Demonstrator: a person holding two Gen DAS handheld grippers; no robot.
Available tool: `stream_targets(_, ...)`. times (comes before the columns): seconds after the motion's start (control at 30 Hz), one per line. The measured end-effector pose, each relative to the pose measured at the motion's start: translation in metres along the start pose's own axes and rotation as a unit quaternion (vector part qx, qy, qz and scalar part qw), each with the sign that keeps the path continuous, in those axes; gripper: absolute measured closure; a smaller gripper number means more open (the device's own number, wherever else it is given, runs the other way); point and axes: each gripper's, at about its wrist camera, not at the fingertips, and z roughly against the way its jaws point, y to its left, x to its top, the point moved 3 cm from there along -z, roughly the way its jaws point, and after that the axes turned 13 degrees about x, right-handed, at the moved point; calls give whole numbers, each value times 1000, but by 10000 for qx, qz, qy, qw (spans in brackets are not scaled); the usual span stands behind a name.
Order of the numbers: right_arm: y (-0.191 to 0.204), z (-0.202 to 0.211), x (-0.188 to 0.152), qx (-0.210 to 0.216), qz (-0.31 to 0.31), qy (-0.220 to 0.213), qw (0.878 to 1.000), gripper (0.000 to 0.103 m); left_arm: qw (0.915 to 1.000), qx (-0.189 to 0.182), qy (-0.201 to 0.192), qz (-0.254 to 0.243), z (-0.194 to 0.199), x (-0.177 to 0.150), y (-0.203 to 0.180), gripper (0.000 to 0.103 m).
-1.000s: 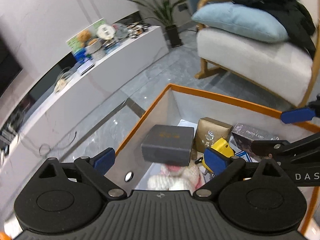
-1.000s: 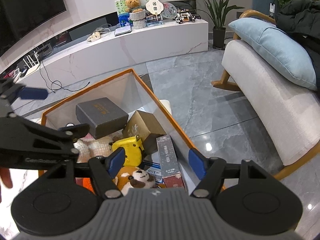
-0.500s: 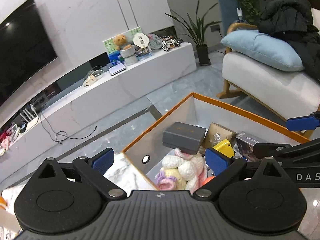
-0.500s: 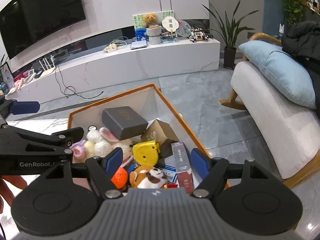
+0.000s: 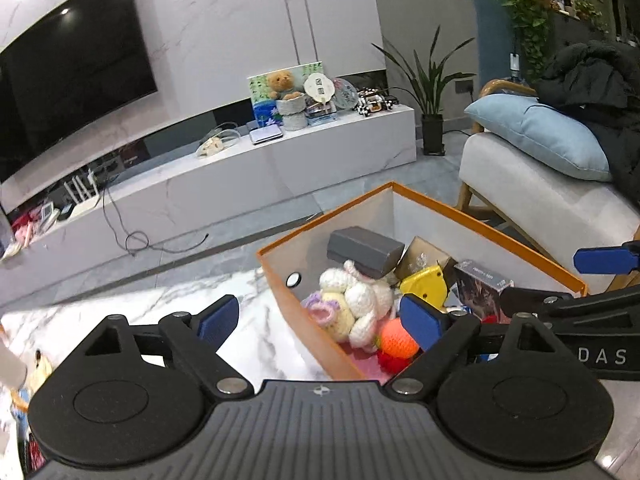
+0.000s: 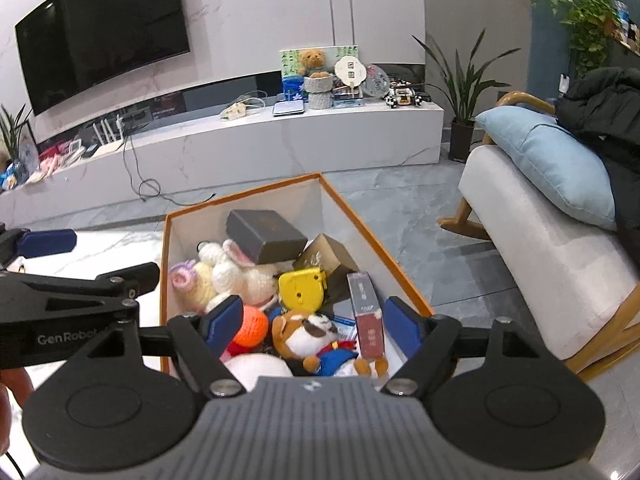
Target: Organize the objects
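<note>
An orange-rimmed box [image 5: 480, 221] [image 6: 394, 264] stands on the marble table [image 5: 160, 312]. In it lie a grey box [image 6: 266, 236] [image 5: 364, 246], a white crochet bunny [image 6: 236, 270] [image 5: 360, 300], a yellow tape measure [image 6: 301, 290] [image 5: 424, 282], an orange ball [image 6: 252, 326] [image 5: 396, 340], a plush dog [image 6: 316, 334], a brown box [image 6: 328, 252] and a card box [image 6: 365, 312]. My left gripper [image 5: 322, 318] is open and empty above the box's left wall. My right gripper [image 6: 314, 320] is open and empty above the box's near end.
A white TV bench [image 6: 280, 136] with clutter runs along the far wall under a television [image 6: 100, 28]. A rocking chair [image 6: 560, 248] with a blue pillow [image 6: 552, 160] stands to the right. Small items lie at the table's left edge [image 5: 24, 364].
Both grippers have risen and drawn back from the box, so more of the room and table shows. The grey box now lies in the box among the toys. Both stay open.
</note>
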Motion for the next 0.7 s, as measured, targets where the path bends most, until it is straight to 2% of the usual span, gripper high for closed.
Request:
stream_targets(0.3, 7, 9, -10, -240, -6, -128, 9996, 22, 9955, -455, 435, 714, 9, -29, 12, 0)
stream_targets(0.43, 12, 8, -19, -491, 126, -77, 9987, 22, 9938, -517, 588, 793, 6, -37, 13, 0)
stream_targets(0.7, 11, 4, -29, -533, -11, 33, 9986, 22, 9891, -766, 796, 975, 6, -48, 18, 0)
